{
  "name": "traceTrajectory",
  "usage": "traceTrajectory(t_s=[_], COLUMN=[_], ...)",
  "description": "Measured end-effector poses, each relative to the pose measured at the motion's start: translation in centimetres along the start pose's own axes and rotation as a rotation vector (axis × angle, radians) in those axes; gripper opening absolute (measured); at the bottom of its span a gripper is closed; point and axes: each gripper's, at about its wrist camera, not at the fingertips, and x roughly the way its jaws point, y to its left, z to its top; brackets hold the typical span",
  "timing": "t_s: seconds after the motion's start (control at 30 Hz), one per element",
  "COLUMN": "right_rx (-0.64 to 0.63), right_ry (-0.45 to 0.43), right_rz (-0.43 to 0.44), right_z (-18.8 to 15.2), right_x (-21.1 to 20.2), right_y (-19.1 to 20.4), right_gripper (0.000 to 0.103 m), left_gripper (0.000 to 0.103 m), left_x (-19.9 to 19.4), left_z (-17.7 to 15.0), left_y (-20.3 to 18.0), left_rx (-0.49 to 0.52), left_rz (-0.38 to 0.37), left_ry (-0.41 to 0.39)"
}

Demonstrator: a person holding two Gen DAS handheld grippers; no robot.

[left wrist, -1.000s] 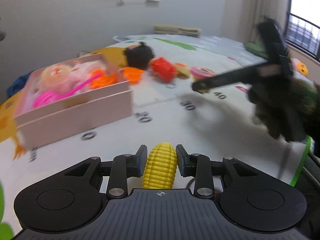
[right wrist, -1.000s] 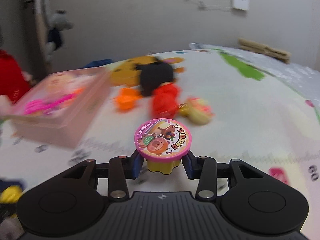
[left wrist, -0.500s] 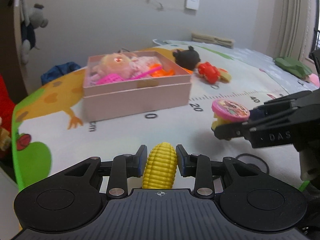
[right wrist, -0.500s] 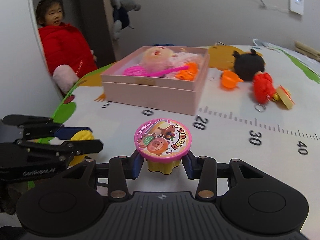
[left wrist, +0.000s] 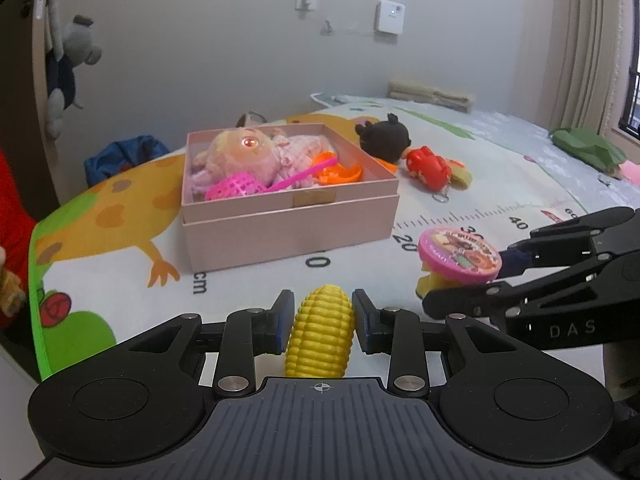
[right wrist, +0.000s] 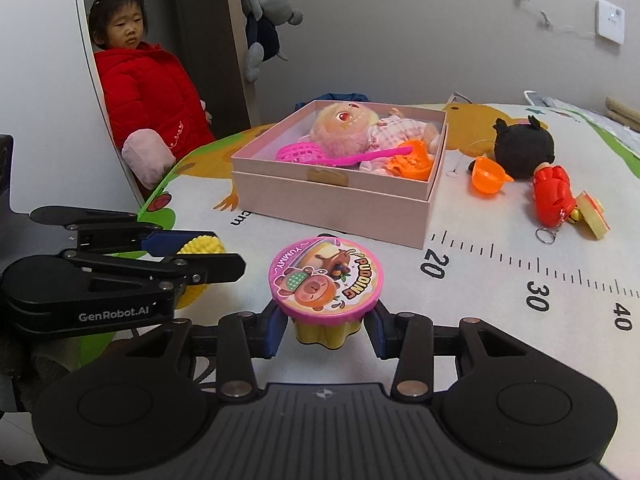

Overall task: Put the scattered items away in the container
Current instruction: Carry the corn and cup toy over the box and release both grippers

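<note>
left gripper (left wrist: pixel 320 322): clamped on the toy corn (left wrist: pixel 319 334), blue pads snug on both sides, cob pointing forward, held low over the play mat (left wrist: pixel 248 292)

right gripper (right wrist: pixel 325 330): pinched on the yellow body of the pudding cup (right wrist: pixel 325 280), just under the pink lid rim, cup upright

container: pink box (left wrist: pixel 294 226) straight ahead, well short of both loads, lidless, already holding a doll (right wrist: pixel 360 128), a pink scoop (right wrist: pixel 320 156) and an orange mould (right wrist: pixel 412 162)

free room in box: looks like the near-left corner by the scoop, though hard to judge depth through the fisheye (walls could hide more clutter)

how to do it well: lift both loads clear above the near wall before crossing it, then lower inside and only then ease the pads apart

order: one at a time, corn first toward the left half, cup after toward the right, to avoid knocking the two tools together

watch out: cup held below its wide lid, so likely to tip if released high; corn likely to roll

left on mat: black plush (right wrist: pixel 524 152), orange cup (right wrist: pixel 490 176), red figure (right wrist: pixel 554 196)
</note>
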Motion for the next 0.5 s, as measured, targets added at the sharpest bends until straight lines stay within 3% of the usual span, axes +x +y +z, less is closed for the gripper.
traceTrajectory(t_s=[0.23, 0.5], right_rx=[0.009, 0.007], right_ry=[-0.021, -0.117], right_rz=[0.009, -0.023], right_z=[1.1, 5.4], right_x=[0.5, 1.6], right_y=[-0.5, -1.9], right_gripper=[0.041, 0.041], left_gripper=[0.035, 0.035], left_x=[1.0, 3.3], left_z=[1.9, 7.6], left_y=[0.0, 1.1], left_rx=[0.02, 0.062], left_rz=[-0.021, -0.031], left_ry=[-0.016, -0.098])
